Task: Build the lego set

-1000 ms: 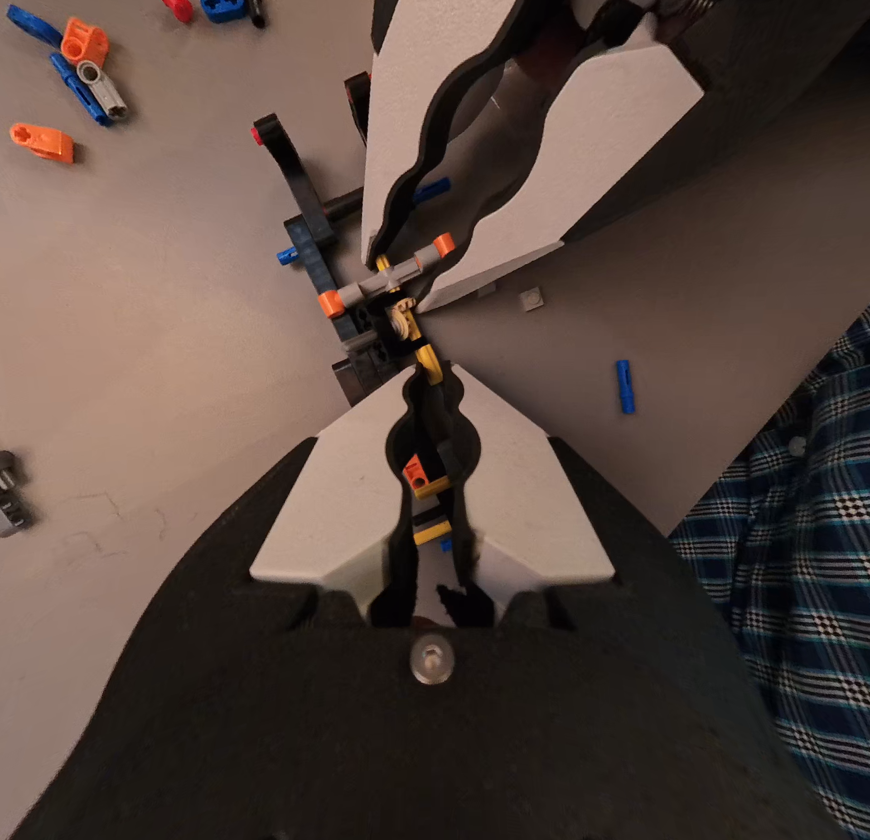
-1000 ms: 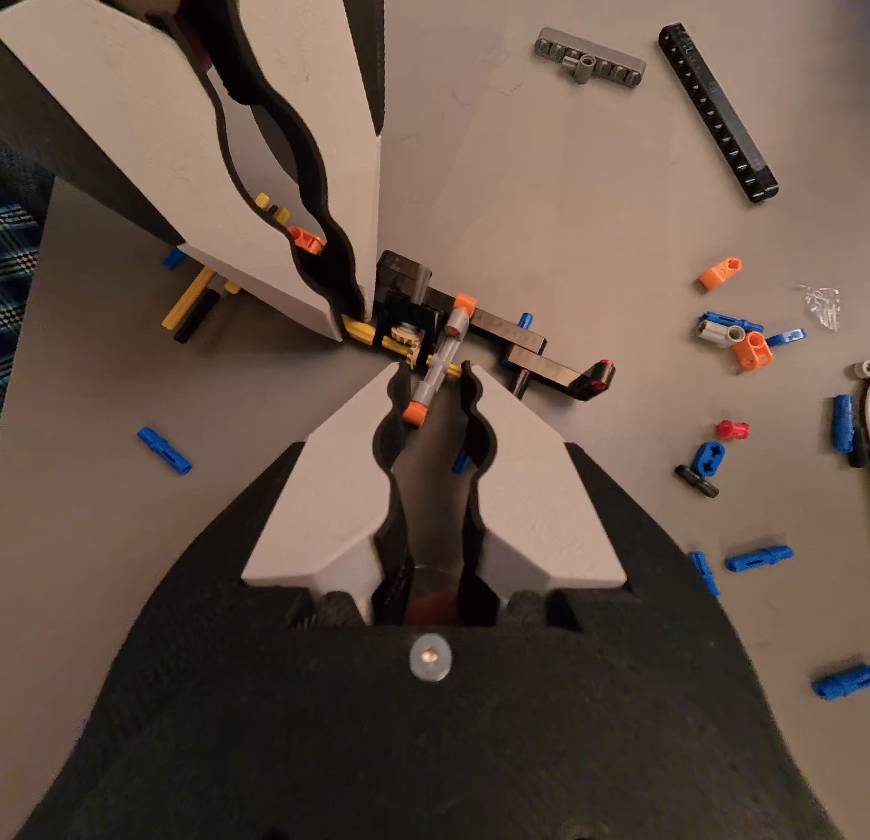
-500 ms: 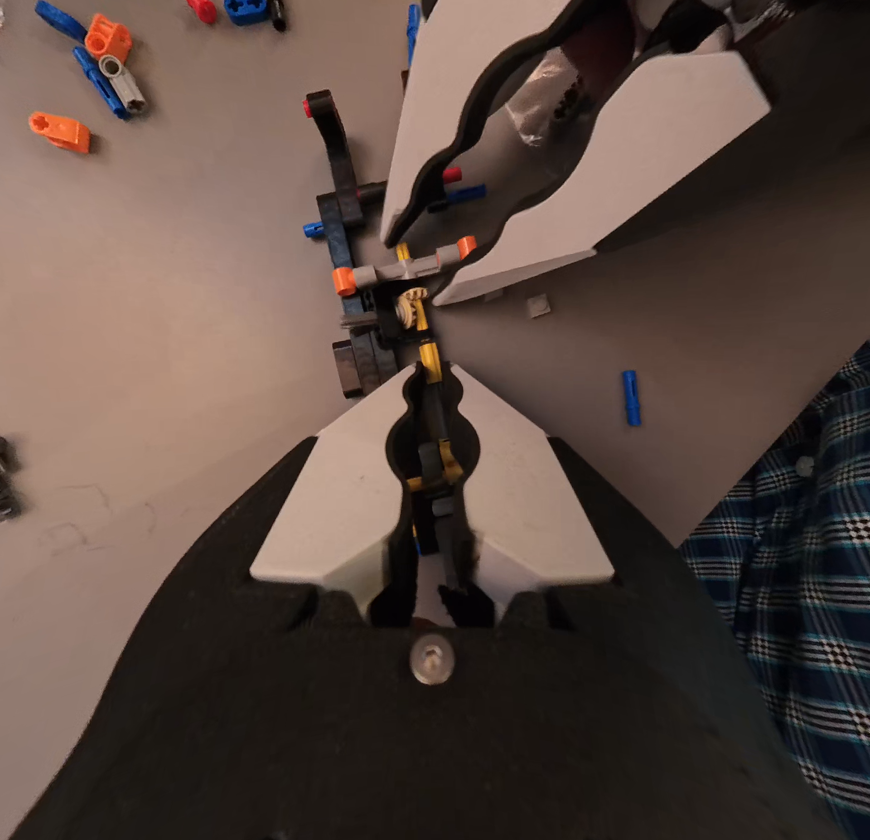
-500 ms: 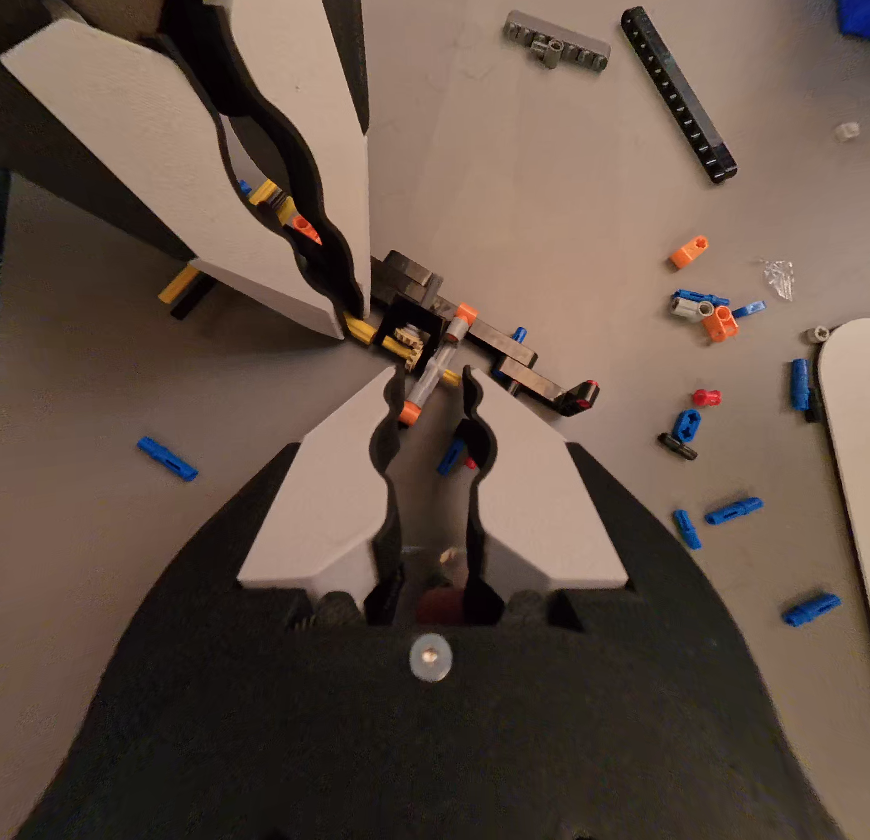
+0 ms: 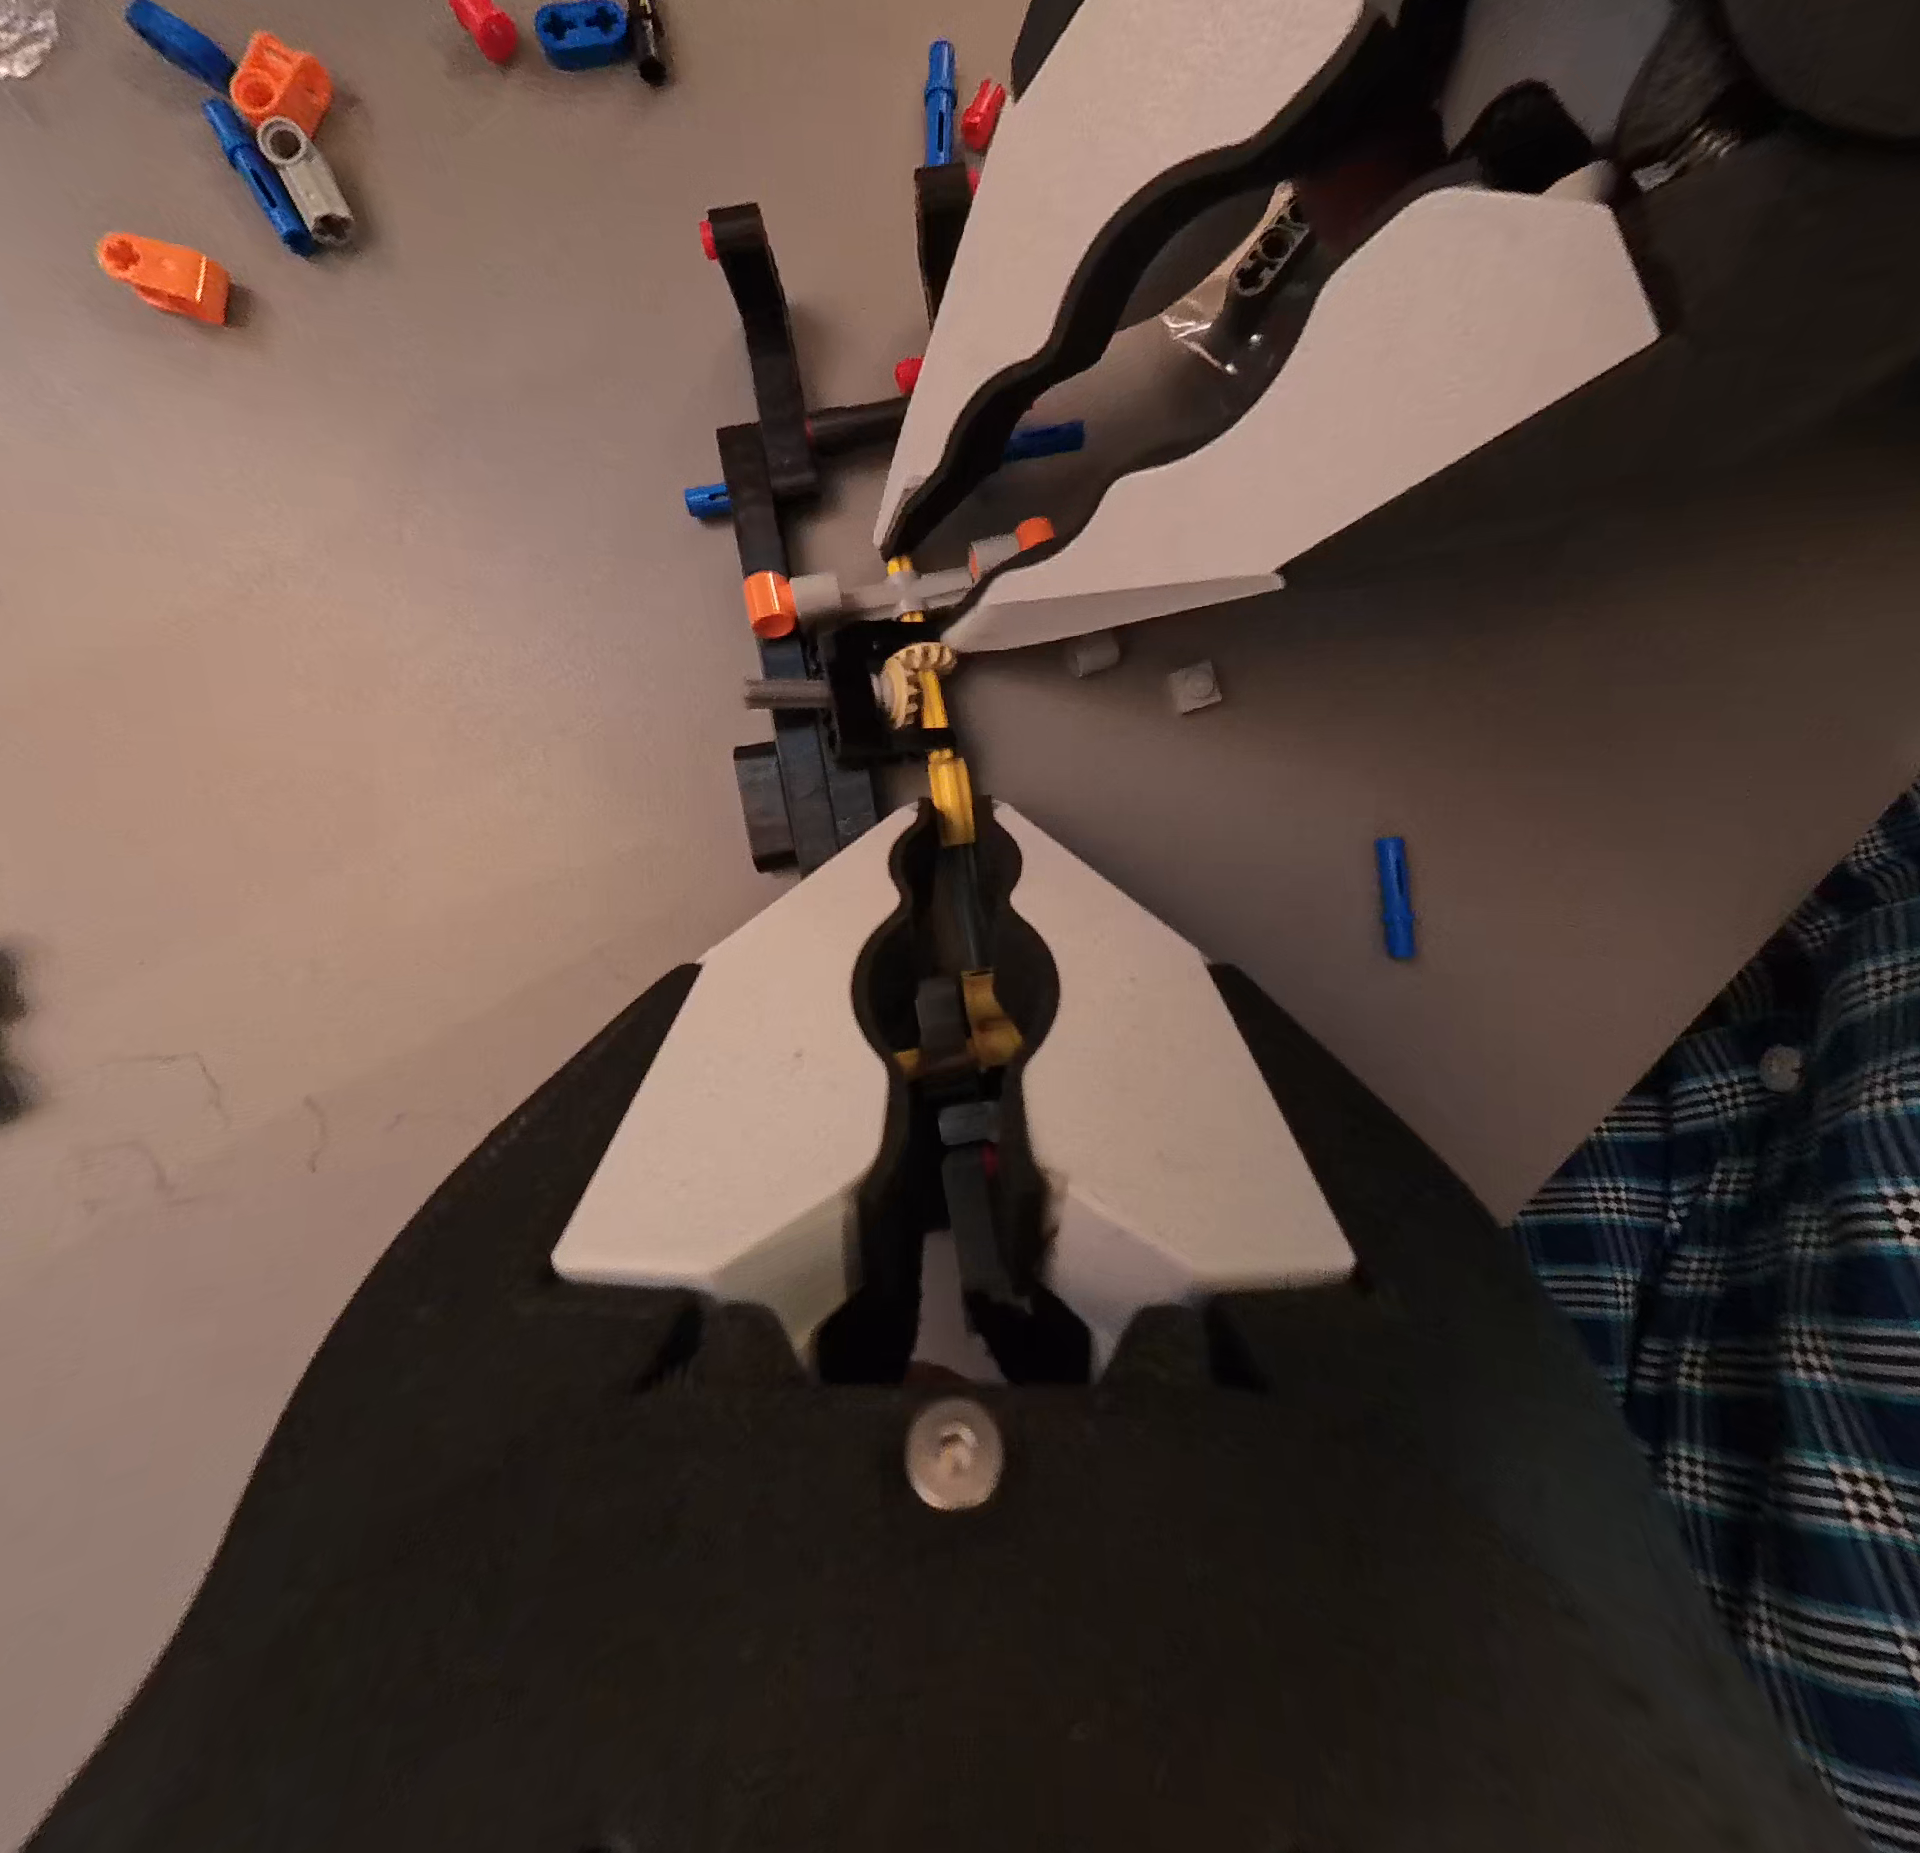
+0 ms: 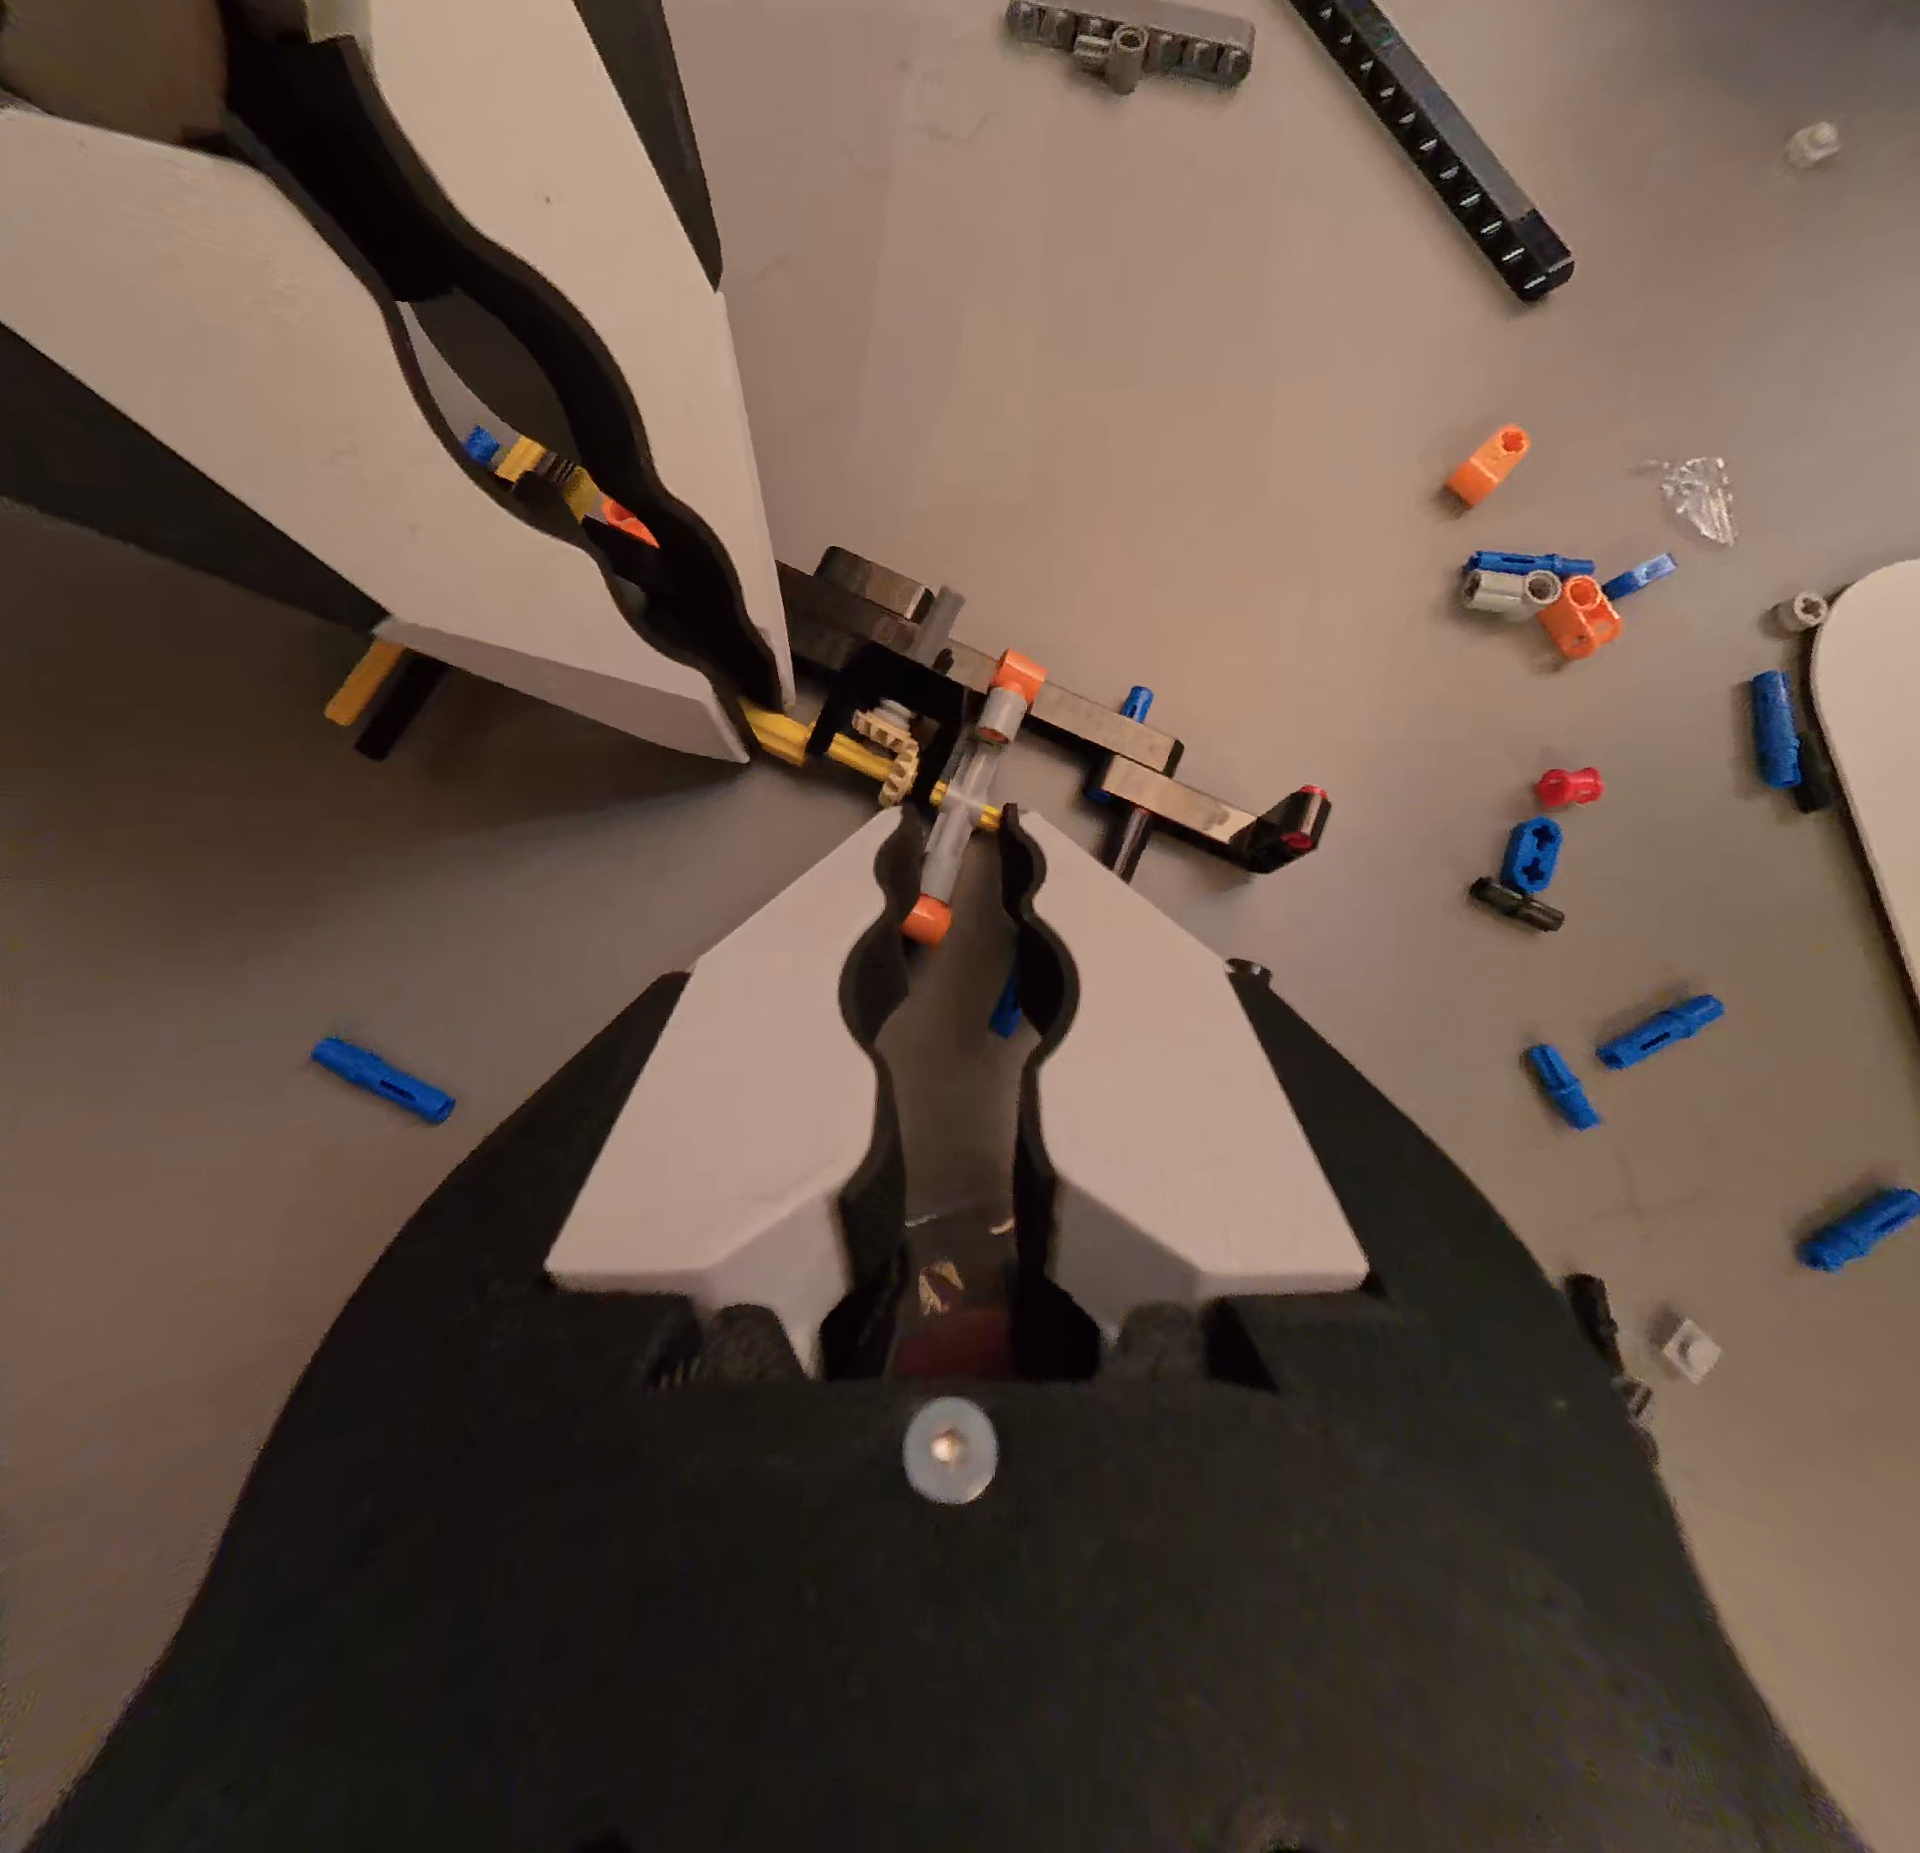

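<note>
My left gripper [image 5: 951, 816] is shut on the yellow-axle end of a partly built lego assembly [image 5: 774, 515] made of black beams and a tan gear [image 5: 912, 676]. The assembly sits low over the grey table. A grey cross axle piece [image 5: 831, 593] with orange ends sits on the tip of the yellow axle. My right gripper [image 6: 958, 821] has its fingers closed narrowly on this grey piece [image 6: 951, 847]. The right gripper also shows in the left wrist view [image 5: 928, 593], and the left gripper in the right wrist view [image 6: 764, 723]. The black beams [image 6: 1101, 728] stretch away to the right.
Loose parts lie around: a long black beam [image 6: 1423, 120], a grey beam [image 6: 1127, 32], blue pins [image 6: 382, 1081] [image 6: 1657, 1031] [image 5: 1394, 899], orange connectors [image 5: 166, 276] [image 6: 1486, 465], a red pin [image 5: 483, 21]. A white rounded object [image 6: 1870, 723] is at the right edge. A plaid sleeve [image 5: 1766, 1284] is close by. The grippers' ends are close to 4 centimetres from one another. It is some 11 centimetres from my right tips to the red pin [image 5: 483, 21]. Look for it in the right wrist view [image 6: 1568, 778] too.
My right gripper's fingers have narrowed around the grey axle piece. The assembly has turned a little in my left gripper's hold and now lies straighter along it.
</note>
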Action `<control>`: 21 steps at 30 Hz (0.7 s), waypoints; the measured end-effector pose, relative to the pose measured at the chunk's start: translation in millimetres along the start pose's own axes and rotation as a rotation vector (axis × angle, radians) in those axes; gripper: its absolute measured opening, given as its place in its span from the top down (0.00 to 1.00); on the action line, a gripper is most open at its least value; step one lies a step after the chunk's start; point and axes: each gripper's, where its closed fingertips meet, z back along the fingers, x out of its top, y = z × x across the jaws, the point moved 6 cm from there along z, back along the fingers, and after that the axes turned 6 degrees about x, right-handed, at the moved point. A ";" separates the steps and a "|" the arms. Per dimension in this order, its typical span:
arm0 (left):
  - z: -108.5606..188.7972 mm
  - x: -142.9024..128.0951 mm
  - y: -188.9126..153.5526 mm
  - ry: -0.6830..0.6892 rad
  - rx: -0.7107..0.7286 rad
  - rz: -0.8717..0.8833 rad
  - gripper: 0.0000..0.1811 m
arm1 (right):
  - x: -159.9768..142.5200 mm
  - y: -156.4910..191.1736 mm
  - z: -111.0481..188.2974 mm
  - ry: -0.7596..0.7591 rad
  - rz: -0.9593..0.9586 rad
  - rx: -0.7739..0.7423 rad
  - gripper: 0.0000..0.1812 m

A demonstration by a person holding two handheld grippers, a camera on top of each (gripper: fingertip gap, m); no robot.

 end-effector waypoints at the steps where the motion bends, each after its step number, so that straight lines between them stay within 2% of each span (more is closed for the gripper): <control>1: 0.0 -0.2 -0.1 -0.002 0.001 -0.002 0.98 | 0.2 0.1 0.2 0.001 -0.002 -0.002 0.93; 21: 1.1 -1.7 1.1 -0.052 0.017 0.026 0.98 | 0.4 -3.3 0.0 0.006 0.018 0.025 0.93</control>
